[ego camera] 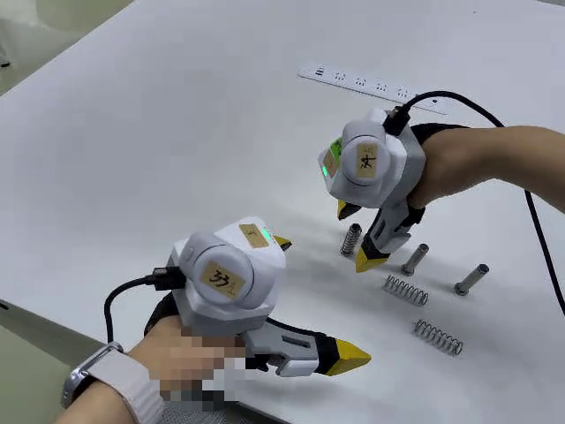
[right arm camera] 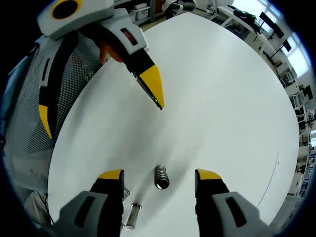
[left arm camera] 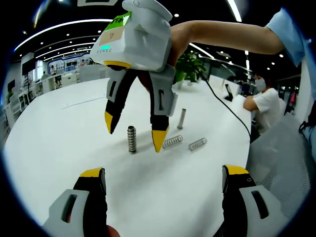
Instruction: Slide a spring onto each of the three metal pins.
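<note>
Left-hand tool [ego camera: 315, 299], white-bodied with black fingers and yellow tips, sits low over the white tabletop [ego camera: 177, 132] at 7 o'clock in the head view, its jaws spread wide and holding nothing. At its 1 o'clock the right tool [ego camera: 357, 234] points downward, jaws likewise wide apart and empty. It straddles an upright grey metal coil spring [ego camera: 351, 239] without touching it; whether a pin sits inside is unclear. A white power strip [ego camera: 371, 86] lies well apart at 12 o'clock from there. At that spring's 3 o'clock stands a bare silver metal pin [ego camera: 415, 259]. A loose wire spring [ego camera: 405, 290] lies flat at 5 o'clock, with a second loose spring [ego camera: 439, 337] beyond it. A second pin [ego camera: 471, 279] is farthest right.
</note>
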Available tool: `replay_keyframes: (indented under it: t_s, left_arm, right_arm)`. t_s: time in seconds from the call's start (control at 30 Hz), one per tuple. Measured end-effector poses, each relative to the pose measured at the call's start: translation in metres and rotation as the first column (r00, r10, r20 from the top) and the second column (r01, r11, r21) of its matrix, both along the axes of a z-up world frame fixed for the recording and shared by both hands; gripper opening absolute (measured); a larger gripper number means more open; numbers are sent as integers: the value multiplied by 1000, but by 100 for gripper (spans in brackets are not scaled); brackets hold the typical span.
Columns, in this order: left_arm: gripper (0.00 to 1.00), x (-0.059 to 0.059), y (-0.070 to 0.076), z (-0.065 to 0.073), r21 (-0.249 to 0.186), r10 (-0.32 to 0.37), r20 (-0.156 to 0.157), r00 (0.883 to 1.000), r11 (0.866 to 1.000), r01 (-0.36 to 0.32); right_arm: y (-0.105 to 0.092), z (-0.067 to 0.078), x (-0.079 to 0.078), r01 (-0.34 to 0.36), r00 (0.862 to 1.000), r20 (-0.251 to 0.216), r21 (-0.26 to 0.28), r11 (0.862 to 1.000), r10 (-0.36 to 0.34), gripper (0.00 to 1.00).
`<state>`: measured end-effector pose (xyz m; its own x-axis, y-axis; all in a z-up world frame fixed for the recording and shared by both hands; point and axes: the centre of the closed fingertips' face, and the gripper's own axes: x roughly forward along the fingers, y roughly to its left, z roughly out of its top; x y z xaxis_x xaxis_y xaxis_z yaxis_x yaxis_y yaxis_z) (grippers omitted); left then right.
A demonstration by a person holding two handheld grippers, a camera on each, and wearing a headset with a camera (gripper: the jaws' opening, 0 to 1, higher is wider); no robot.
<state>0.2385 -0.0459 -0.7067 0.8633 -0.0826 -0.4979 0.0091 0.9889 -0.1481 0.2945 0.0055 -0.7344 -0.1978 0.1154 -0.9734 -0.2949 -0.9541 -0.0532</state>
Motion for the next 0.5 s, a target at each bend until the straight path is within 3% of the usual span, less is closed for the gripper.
replay_keyframes:
  t_s: [0.2, 0.27, 0.5]
  left_arm:
    - [100, 0, 1, 0, 7, 4, 1, 1000, 1000, -4]
    - [100, 0, 1, 0, 7, 3, 2, 1000, 1000, -3]
    - [100, 0, -3, -3, 4, -15, -7, 1000, 1000, 15]
  right_arm:
    - [3, 5, -4, 60, 997, -56, 61, 996, -57, 89]
    - [2, 8, -6, 105, 991, -96, 73, 992, -98, 99]
    - [-5, 21, -2, 151, 981, -137, 102, 983, -137, 99]
